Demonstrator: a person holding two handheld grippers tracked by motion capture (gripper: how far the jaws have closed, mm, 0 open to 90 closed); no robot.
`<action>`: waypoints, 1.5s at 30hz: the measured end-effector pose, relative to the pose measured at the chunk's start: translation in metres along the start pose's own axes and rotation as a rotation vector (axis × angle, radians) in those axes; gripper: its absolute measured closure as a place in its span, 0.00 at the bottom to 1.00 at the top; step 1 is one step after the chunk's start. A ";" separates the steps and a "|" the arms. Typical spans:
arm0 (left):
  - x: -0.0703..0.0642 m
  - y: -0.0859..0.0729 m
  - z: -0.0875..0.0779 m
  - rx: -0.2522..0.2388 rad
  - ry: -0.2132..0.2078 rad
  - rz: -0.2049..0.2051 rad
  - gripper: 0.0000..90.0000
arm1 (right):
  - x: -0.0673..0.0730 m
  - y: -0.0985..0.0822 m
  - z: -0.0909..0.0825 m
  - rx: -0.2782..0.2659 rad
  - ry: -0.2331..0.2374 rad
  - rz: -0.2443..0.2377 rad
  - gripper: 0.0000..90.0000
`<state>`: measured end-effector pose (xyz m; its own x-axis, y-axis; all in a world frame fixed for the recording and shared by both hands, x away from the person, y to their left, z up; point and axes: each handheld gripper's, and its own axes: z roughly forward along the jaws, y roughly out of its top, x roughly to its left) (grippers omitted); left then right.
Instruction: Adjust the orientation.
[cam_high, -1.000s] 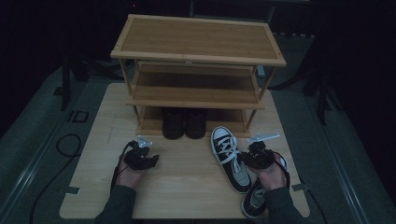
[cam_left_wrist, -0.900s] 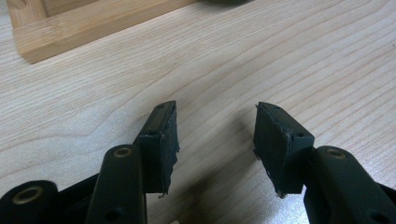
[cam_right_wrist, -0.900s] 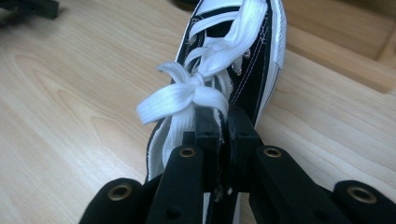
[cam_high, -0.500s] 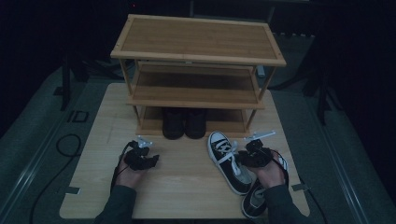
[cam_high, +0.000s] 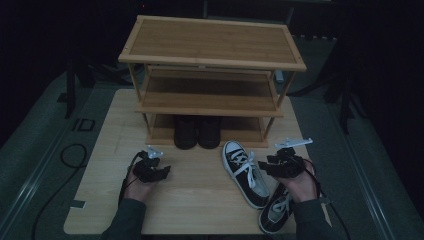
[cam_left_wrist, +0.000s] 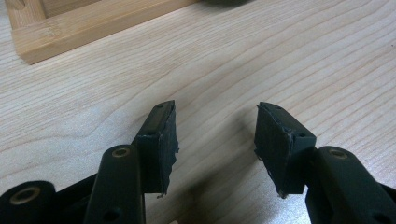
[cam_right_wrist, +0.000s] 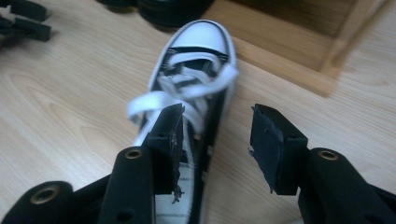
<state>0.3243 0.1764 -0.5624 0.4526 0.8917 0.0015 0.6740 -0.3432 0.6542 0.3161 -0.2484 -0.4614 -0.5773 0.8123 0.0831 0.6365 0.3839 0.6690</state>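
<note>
A black-and-white sneaker (cam_high: 245, 172) lies on the wooden table (cam_high: 200, 200), toe toward the shoe rack (cam_high: 210, 55). My right gripper (cam_high: 270, 167) hovers at its heel side. Its jaws have just been opening and now stand apart. In the right gripper view the sneaker (cam_right_wrist: 194, 88) lies under and ahead of the right gripper (cam_right_wrist: 218, 110); its side wall passes between the pads without touching them. A second sneaker (cam_high: 276, 214) lies under my right hand. My left gripper (cam_high: 154, 167) rests open over bare table, the left gripper (cam_left_wrist: 217, 107) holding nothing.
A pair of black shoes (cam_high: 197, 131) stands on the rack's bottom shelf. The rack's base rail (cam_left_wrist: 93, 25) is just ahead of the left gripper. Cables trail off the table's left side (cam_high: 70, 155). The table's front edge is close to both forearms.
The right gripper has let go of the sneaker and opened; the sneaker has settled lower and flatter on the table, and the right hand has lifted slightly. The left gripper has stayed put.
</note>
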 end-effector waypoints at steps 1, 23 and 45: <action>0.000 0.000 0.000 0.000 0.000 0.000 0.55 | -0.003 -0.001 -0.002 -0.001 -0.005 0.012 0.59; 0.001 0.001 0.001 0.001 -0.002 0.003 0.54 | -0.053 -0.053 -0.032 -0.012 -0.114 0.144 0.56; -0.001 0.000 0.001 -0.001 0.004 -0.002 0.54 | -0.068 -0.087 -0.031 0.058 -0.167 0.178 0.56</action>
<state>0.3244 0.1754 -0.5626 0.4492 0.8934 0.0034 0.6739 -0.3414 0.6552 0.2839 -0.3506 -0.5024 -0.3636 0.9290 0.0696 0.7520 0.2486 0.6105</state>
